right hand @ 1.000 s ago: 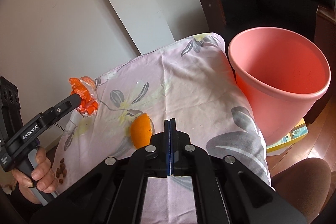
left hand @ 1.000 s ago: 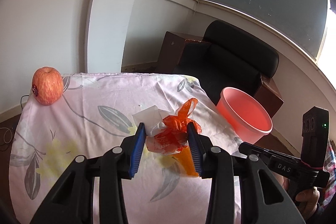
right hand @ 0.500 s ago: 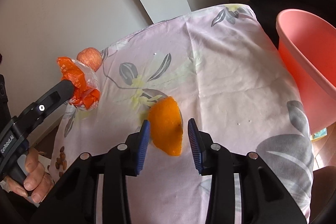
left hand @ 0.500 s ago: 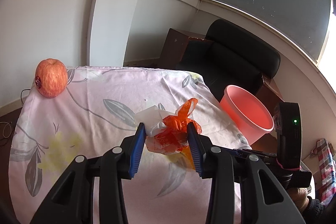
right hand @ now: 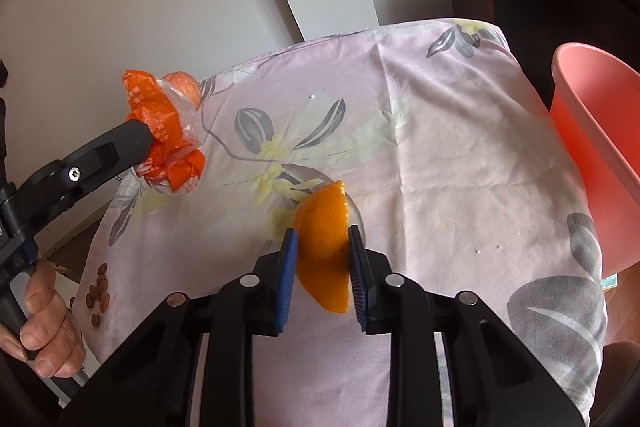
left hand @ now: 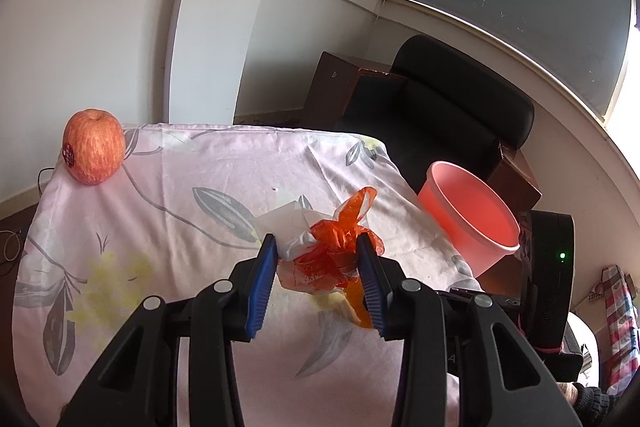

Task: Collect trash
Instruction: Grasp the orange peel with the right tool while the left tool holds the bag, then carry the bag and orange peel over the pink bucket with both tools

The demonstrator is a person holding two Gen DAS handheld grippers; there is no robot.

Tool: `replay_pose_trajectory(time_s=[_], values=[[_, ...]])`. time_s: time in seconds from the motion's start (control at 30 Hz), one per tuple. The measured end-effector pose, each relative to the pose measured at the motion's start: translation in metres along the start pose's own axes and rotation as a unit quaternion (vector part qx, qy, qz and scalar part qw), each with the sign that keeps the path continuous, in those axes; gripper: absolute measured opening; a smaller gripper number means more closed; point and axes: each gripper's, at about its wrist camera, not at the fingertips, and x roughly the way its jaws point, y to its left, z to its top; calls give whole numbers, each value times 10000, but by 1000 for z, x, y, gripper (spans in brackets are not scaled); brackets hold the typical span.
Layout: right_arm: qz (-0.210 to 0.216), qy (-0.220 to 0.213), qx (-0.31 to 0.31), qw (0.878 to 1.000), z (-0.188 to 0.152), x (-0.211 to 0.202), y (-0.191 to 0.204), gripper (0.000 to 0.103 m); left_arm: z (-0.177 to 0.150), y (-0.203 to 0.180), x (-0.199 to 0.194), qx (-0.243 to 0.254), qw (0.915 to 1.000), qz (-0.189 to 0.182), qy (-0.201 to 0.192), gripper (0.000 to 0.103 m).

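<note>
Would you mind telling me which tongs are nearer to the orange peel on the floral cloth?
Right. The right tongs have just been closing around the orange peel, pads against its sides. The left tongs hold a crumpled orange plastic wrapper up and left.

Both grippers: black plastic frames, silver screws, ribbed blue pads (left hand: 262, 281). Green indicator lit on right gripper (right hand: 323, 269) housing.

Pale pink cloth (right hand: 440, 155) with grey leaf and yellow flower print. Orange peel (right hand: 322, 251), bright orange. Crumpled bag (left hand: 332, 259), red-orange and clear with white bits. Bucket (left hand: 468, 223), salmon pink. Apple (left hand: 93, 147), red-yellow streaked. Black grippers, blue pads (right hand: 286, 275). Chair (left hand: 448, 123), black.
</note>
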Motion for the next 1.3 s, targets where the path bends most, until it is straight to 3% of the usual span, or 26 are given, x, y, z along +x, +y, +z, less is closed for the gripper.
replay_pose_trajectory(time_s=[0.13, 0.63, 1.3], values=[[38, -211, 106, 9997, 1, -11, -5, 7, 0, -6, 1, 29, 10000, 2, 1, 40], [276, -833, 496, 9949, 6, -57, -25, 7, 5, -34, 9, 237, 9997, -100, 18, 40], [-24, -1633, 1078, 9807, 11, -116, -92, 7, 26, -108, 32, 813, 9958, -414, -55, 40]])
